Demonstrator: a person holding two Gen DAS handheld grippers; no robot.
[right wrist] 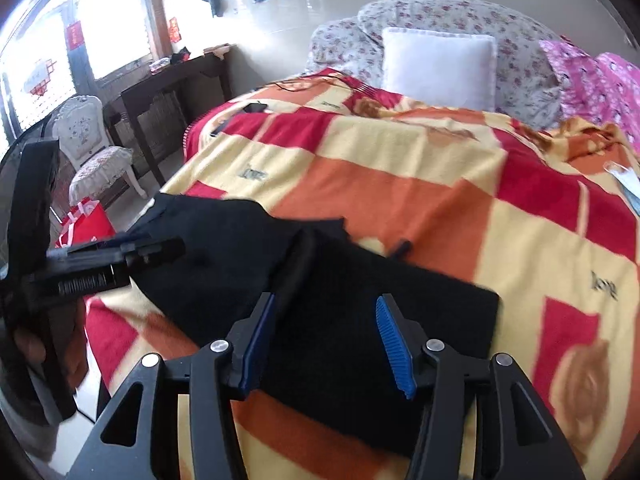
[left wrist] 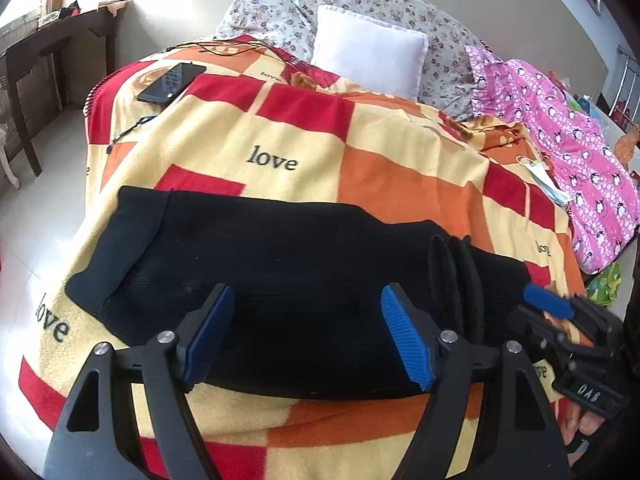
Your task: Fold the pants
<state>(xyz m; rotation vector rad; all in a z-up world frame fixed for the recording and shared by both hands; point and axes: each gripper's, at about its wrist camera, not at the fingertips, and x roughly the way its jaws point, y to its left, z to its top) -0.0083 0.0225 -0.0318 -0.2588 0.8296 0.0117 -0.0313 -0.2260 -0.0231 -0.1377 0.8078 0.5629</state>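
We have the bed's checked blanket (left wrist: 280,128) under everything, and the black pants (left wrist: 256,264) lie flat across its near edge, already doubled into a long band. We judge we are between folds. Our left gripper (left wrist: 308,332) and right gripper (right wrist: 324,340) both hover above the cloth, jaws apart and empty. Next we must pinch one end and carry it over.

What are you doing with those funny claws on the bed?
A person holds a two-finger gripper in each hand to fold black knitted pants lying on a red, orange and yellow checked blanket. The left gripper and the right gripper both hover open over the pants, gripping nothing.
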